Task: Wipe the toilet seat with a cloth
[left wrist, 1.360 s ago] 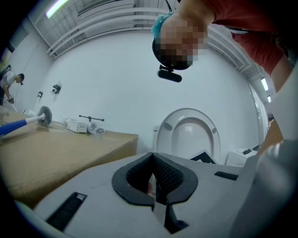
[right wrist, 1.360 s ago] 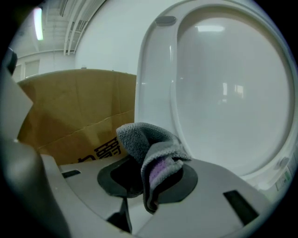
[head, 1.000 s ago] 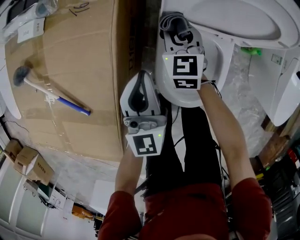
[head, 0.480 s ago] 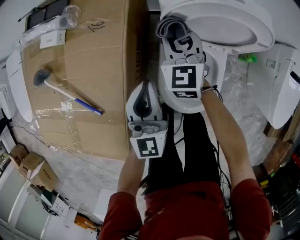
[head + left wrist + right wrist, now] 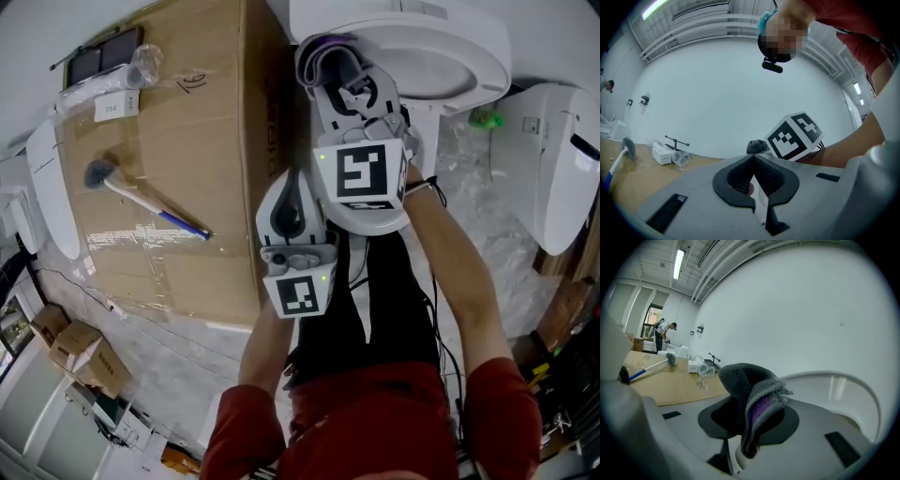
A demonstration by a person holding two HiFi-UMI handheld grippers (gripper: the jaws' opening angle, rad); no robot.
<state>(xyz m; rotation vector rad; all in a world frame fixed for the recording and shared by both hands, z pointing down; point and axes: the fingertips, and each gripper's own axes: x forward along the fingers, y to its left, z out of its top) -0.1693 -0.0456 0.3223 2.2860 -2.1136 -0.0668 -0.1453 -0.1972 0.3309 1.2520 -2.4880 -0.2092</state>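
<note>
The right tongs (image 5: 349,86) are gripping a grey-and-purple cloth (image 5: 326,54) at the edge of the white toilet seat (image 5: 473,70). The left tongs (image 5: 292,178) are hovering pinched together, empty, beside a cardboard box (image 5: 187,141).

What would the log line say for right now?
right gripper: shut on cloth | cloth: by toilet seat rim, contact unclear | left gripper: shut, empty

A handwritten black mark that looks like "16" (image 5: 191,81) stands on the cardboard box (image 5: 187,206), near its far edge. Left of the mark, a small white label (image 5: 115,106) carries print too small to read.
</note>
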